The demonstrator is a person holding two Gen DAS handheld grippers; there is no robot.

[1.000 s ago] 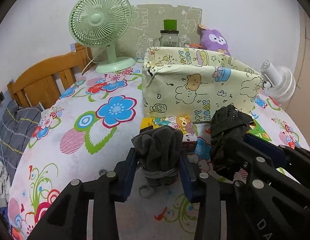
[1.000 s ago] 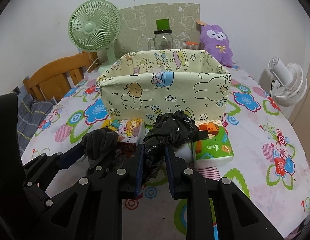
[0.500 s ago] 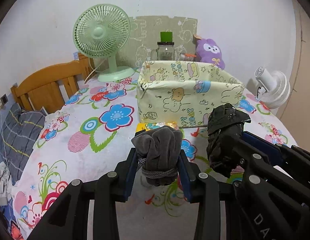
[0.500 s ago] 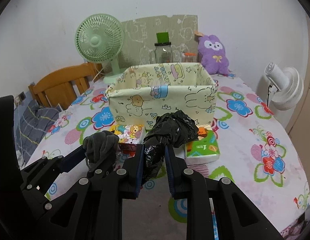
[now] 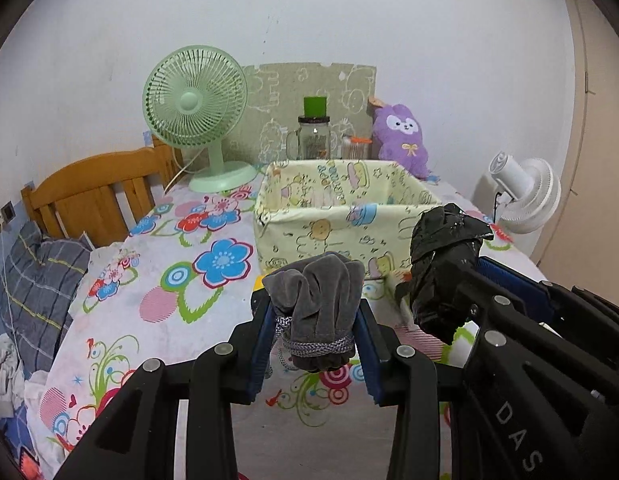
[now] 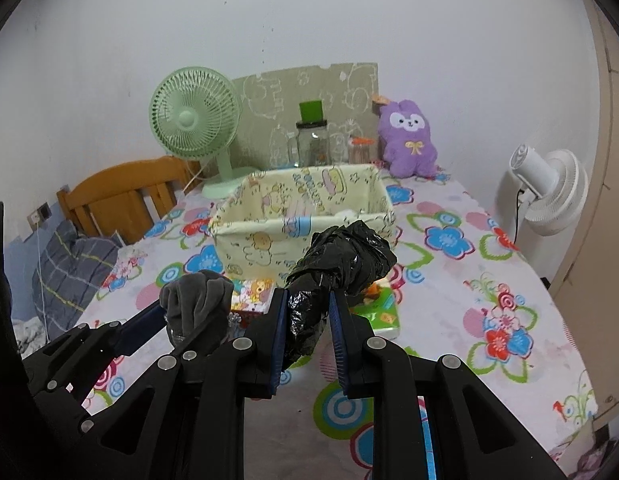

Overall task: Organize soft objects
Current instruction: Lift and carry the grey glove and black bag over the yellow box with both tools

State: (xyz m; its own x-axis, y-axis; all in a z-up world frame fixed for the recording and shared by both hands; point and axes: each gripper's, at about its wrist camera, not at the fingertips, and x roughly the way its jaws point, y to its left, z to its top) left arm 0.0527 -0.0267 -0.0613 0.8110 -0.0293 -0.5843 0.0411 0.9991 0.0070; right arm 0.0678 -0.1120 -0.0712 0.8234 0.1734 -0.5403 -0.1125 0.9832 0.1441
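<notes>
Green fan (image 5: 195, 98) and wooden chair (image 5: 89, 200) at far left. Left tool (image 5: 315, 322) clamped on grey velvet pouch (image 5: 317, 304), held up off the floral bench (image 5: 157, 280), cord wrapped round its lower end. Just to its right, right tool (image 6: 307, 322) clamped on crumpled black plastic bag (image 6: 341, 256), also in the air. Both sit near side of the cartoon-print fabric bin (image 6: 265, 240), apart from it. Tissue packs (image 6: 383, 308) lie on the bench below the bag. Purple plush (image 6: 409, 138) behind bin, white fan (image 6: 549, 192) far right
</notes>
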